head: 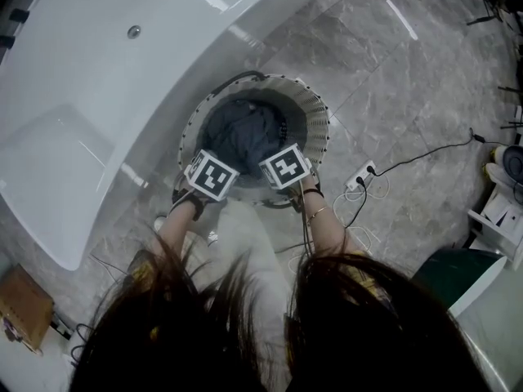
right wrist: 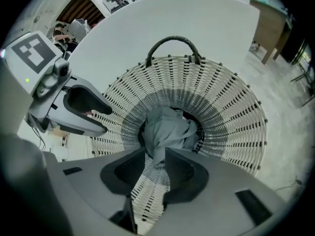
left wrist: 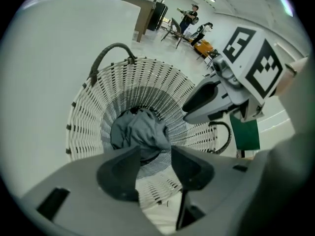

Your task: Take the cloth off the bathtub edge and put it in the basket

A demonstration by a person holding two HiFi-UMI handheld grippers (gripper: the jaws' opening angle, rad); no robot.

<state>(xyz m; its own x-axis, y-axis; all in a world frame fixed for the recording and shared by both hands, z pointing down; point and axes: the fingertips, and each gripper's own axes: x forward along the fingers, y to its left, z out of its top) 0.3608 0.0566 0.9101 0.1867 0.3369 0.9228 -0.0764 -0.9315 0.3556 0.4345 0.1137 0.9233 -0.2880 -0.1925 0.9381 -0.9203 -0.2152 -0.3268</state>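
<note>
A grey cloth [head: 245,133] lies crumpled in the bottom of a white woven basket [head: 315,104] that stands on the floor against the white bathtub [head: 122,80]. Both grippers hang side by side over the basket's near rim, pointing steeply down. My left gripper [left wrist: 155,154] is open, with the cloth [left wrist: 140,132] below and beyond its jaws. My right gripper [right wrist: 155,159] is open too. A thin tail of the cloth [right wrist: 170,129] reaches toward the gap between its jaws, and the pads do not press on it. In the head view the marker cubes hide the jaws of the left gripper [head: 214,170] and the right gripper [head: 284,166].
The basket has a dark arched handle [right wrist: 172,41] on its far side. A power strip with cables [head: 361,175] lies on the grey marble floor to the right. A green bin [head: 458,272] stands lower right, a cardboard box [head: 24,305] lower left.
</note>
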